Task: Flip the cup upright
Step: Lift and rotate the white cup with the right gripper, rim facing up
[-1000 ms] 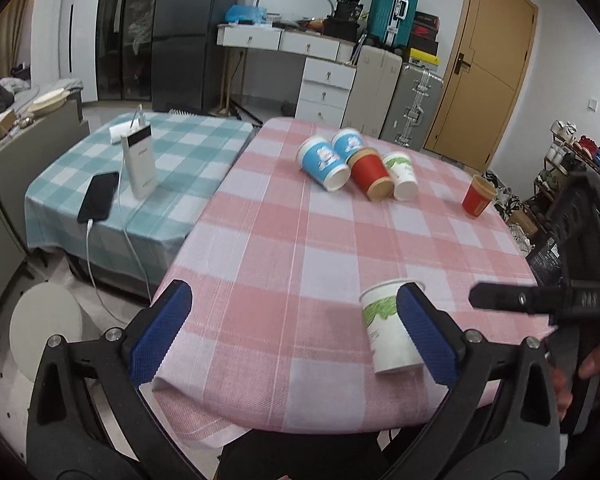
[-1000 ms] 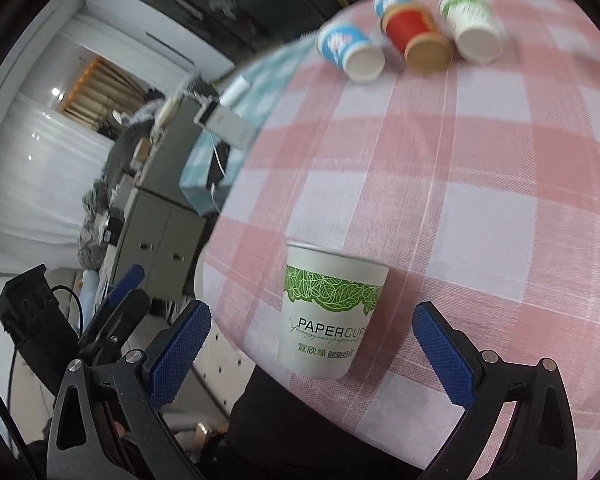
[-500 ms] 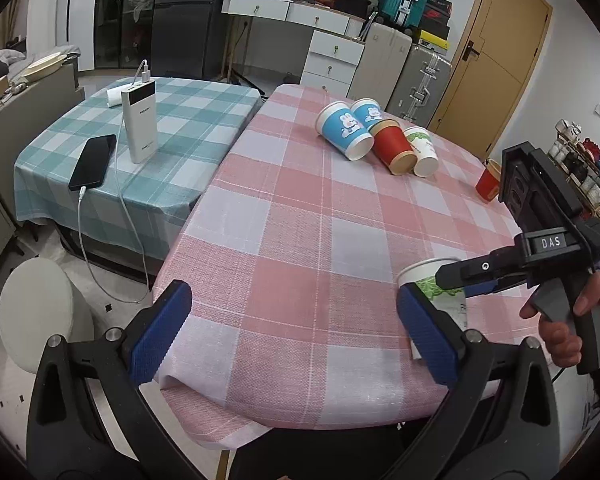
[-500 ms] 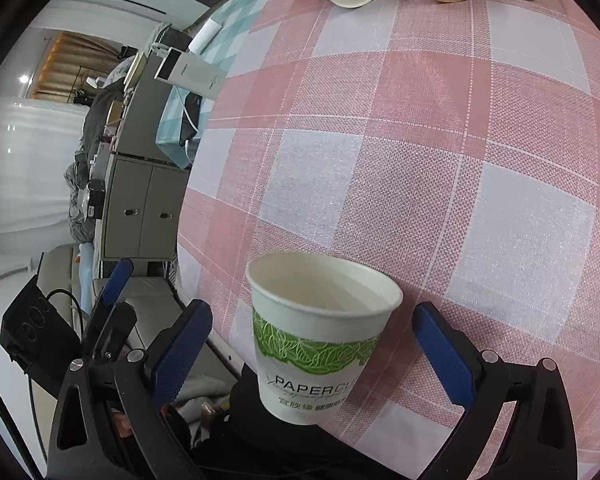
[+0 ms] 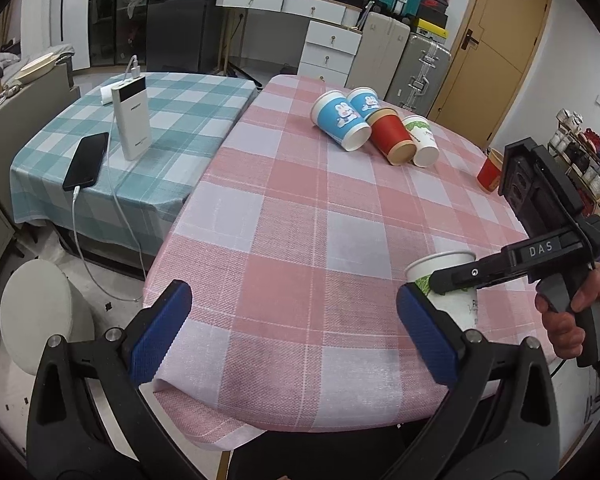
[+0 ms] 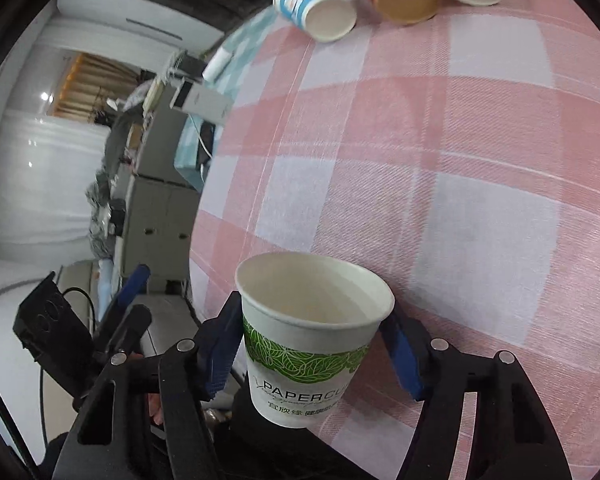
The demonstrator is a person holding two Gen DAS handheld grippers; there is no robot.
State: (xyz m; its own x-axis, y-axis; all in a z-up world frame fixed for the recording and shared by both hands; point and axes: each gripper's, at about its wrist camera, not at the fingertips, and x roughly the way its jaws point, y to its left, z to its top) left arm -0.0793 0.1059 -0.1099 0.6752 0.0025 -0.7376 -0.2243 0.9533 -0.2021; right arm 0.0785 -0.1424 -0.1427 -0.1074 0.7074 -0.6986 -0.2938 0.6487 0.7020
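Note:
A white paper cup with a green leaf band (image 6: 308,344) stands mouth-up at the near right edge of the pink checked table (image 5: 300,216). My right gripper (image 6: 312,344) is shut on the cup, blue pads on both sides of it. In the left wrist view the same cup (image 5: 450,292) shows partly hidden behind the right gripper's finger. My left gripper (image 5: 296,336) is open and empty, over the table's near edge, to the left of the cup.
Several cups lie on their sides at the far end: two blue (image 5: 342,122), one red (image 5: 392,140), one white-green (image 5: 422,140). A red cup (image 5: 490,172) stands at the right edge. A teal table (image 5: 140,128) with a power bank and phone is on the left.
My right gripper has closed its jaws onto the cup, which were wide open beside it before. The left gripper has drawn slightly closer over the table.

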